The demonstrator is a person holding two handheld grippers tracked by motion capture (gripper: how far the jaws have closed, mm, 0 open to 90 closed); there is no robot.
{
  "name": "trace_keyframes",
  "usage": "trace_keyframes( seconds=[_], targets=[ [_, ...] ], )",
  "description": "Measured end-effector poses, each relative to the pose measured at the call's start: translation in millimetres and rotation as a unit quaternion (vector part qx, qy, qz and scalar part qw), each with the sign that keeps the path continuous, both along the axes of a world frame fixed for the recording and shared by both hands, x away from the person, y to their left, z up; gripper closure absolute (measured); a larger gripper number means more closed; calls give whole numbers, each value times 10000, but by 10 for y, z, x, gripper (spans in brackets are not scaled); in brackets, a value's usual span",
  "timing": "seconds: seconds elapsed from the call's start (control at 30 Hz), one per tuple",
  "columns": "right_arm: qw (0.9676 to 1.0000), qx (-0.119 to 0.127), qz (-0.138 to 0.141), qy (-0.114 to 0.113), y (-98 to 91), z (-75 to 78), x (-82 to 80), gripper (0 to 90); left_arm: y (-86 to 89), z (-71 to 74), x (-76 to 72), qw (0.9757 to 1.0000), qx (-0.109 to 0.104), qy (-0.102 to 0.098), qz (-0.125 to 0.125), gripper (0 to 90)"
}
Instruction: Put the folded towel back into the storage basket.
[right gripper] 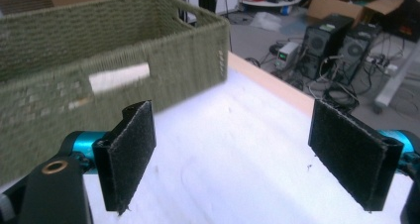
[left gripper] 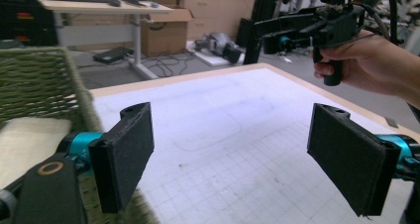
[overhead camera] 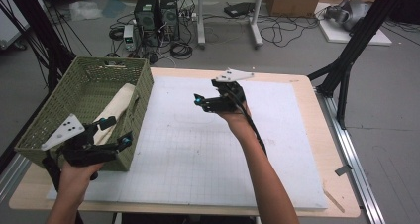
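Observation:
A green woven basket point(overhead camera: 143, 92) stands on the left part of the table, with a folded cream cloth point(overhead camera: 116, 105) lying inside it. My left gripper point(overhead camera: 120, 130) is at the basket's near right corner, open with nothing between its pads point(left gripper: 126, 159); the basket wall point(left gripper: 34, 80) and cloth point(left gripper: 29, 140) lie to its left. My right gripper point(overhead camera: 199, 101) hovers over the middle of the white gridded mat point(overhead camera: 208, 149), pointing left toward the basket. It is open and empty point(right gripper: 233, 149). The basket point(right gripper: 99, 45) lies ahead of it, the cloth point(right gripper: 119, 78) showing through a handle slot.
The mat covers most of the wooden table point(overhead camera: 327, 149). Beyond the far edge, computer towers point(overhead camera: 156, 16) and cables sit on the floor. A black frame leg point(overhead camera: 346, 65) stands at the table's right rear. The other hand's gripper point(left gripper: 270, 35) hangs above the mat's far side.

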State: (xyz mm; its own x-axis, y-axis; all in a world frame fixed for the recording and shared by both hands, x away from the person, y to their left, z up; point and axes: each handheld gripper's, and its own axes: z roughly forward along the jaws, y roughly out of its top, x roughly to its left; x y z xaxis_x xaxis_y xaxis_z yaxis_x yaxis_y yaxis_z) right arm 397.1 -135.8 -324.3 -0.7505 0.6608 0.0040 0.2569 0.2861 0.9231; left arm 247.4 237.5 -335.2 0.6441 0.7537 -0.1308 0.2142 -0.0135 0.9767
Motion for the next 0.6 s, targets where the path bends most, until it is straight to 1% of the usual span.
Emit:
trace_keyframes(
  seconds=[0.1,0.13,0.17,0.23,0.27,0.3,0.33,0.37,0.4,0.43,0.47,0.5,0.53,0.57,0.6],
  targets=[
    [9999,44,-112,43,-211,-74,-94,170,-114,-10,31,9999,55,-6,-164,185],
    [9999,56,-146,68,-260,-87,-119,170,-114,-10,31,9999,55,-6,-164,185],
    [9998,70,-195,81,-337,-105,-160,170,-151,-14,43,9997,63,15,-222,185],
    [9996,58,-288,21,-453,-129,-233,170,-205,-23,61,9995,76,-6,-297,184],
    [9995,51,-324,-1,-508,-138,-270,170,-259,-33,78,9994,25,-27,-346,184],
    [9995,51,-324,-1,-508,-138,-270,170,-259,-33,78,9994,25,-27,-346,184],
    [9993,40,-362,-29,-561,-148,-304,170,-286,-37,87,9992,-11,-50,-387,184],
    [9990,7,-451,-80,-660,-167,-376,170,-315,-41,94,9990,-43,-67,-430,184],
    [9988,2,-489,-84,-707,-177,-415,170,-344,-43,102,9987,-66,-87,-492,184],
    [9988,2,-489,-84,-707,-177,-415,170,-375,-47,109,9985,-76,-120,-528,184],
    [9983,0,-571,-124,-801,-200,-485,170,-406,-51,115,9984,-75,-155,-541,184],
    [9981,4,-608,-133,-848,-212,-520,170,-437,-57,122,9982,-64,-184,-561,184],
    [9981,4,-608,-133,-848,-212,-520,170,-469,-65,130,9980,-60,-197,-590,184],
    [9975,46,-683,-150,-939,-245,-584,170,-498,-76,140,9979,-49,-202,-609,184],
    [9973,58,-722,-149,-983,-263,-617,170,-526,-90,152,9977,-20,-232,-641,185]
  ],
)
